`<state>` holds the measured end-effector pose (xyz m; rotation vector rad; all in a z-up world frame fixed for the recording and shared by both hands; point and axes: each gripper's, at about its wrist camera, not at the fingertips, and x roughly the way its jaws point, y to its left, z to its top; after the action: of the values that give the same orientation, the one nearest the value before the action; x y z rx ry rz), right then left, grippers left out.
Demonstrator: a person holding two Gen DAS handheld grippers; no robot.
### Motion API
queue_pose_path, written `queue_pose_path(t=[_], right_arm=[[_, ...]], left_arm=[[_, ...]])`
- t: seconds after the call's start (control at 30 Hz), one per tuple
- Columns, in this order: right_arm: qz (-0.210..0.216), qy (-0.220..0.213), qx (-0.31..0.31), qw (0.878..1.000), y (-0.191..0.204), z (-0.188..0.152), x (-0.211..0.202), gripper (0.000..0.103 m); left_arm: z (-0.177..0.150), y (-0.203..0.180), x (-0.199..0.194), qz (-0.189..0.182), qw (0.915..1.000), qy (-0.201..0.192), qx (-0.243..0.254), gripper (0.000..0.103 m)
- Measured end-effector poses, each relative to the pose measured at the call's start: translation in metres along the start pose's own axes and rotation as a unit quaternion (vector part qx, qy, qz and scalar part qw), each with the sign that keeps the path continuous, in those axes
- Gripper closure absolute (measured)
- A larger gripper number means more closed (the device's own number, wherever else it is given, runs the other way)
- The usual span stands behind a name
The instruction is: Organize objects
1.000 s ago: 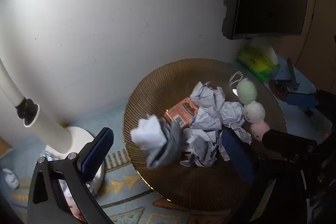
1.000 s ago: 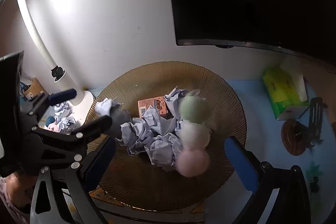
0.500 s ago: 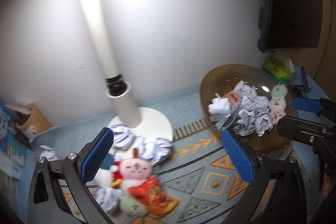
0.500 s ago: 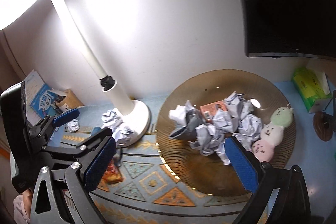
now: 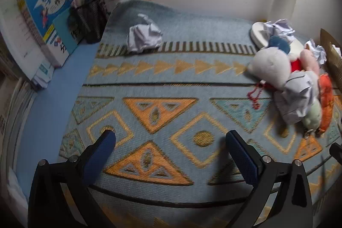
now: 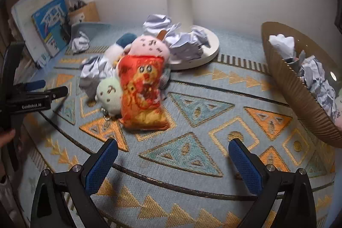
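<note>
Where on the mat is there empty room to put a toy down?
The patterned mat is bare in front of the right tool, between the orange snack plush and the brown bowl. Another bare stretch lies between the lone paper ball and the toy pile. Around the lamp base it is crowded with crumpled paper and plush toys.

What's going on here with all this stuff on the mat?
A person holds a two-finger gripper in each hand, tidying a patterned mat. Both the left gripper and right gripper are open and empty. A brown bowl already holds crumpled paper. Soft toys and paper balls lie loose on the mat.
</note>
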<state>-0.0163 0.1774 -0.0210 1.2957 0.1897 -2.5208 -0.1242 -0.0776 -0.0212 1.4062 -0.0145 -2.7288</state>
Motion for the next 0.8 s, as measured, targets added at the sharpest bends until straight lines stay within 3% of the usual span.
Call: queue_pose_path(t=[0.03, 0.1, 0.23, 0.8], right_arm=[[-0.01, 0.003, -0.022, 1.0, 0.008, -0.002, 0.008, 0.0], [-0.014, -0.011, -0.046, 0.999, 0.016, -0.004, 0.012, 0.0], [0.013, -0.005, -0.02, 1.0, 0.004, -0.002, 0.016, 0.0], [0.004, -0.004, -0.025, 1.0, 0.005, -0.004, 0.015, 0.0]], left_arm=[[-0.002, 0.01, 0.001, -0.023, 0.9995, -0.007, -0.021, 0.0], [0.0, 0.019, -0.002, -0.011, 0.9992, -0.011, -0.036, 0.0], [0.002, 0.023, -0.005, -0.005, 0.9992, -0.009, -0.039, 0.0], [0.003, 0.031, -0.013, -0.004, 0.9992, -0.009, -0.039, 0.0]])
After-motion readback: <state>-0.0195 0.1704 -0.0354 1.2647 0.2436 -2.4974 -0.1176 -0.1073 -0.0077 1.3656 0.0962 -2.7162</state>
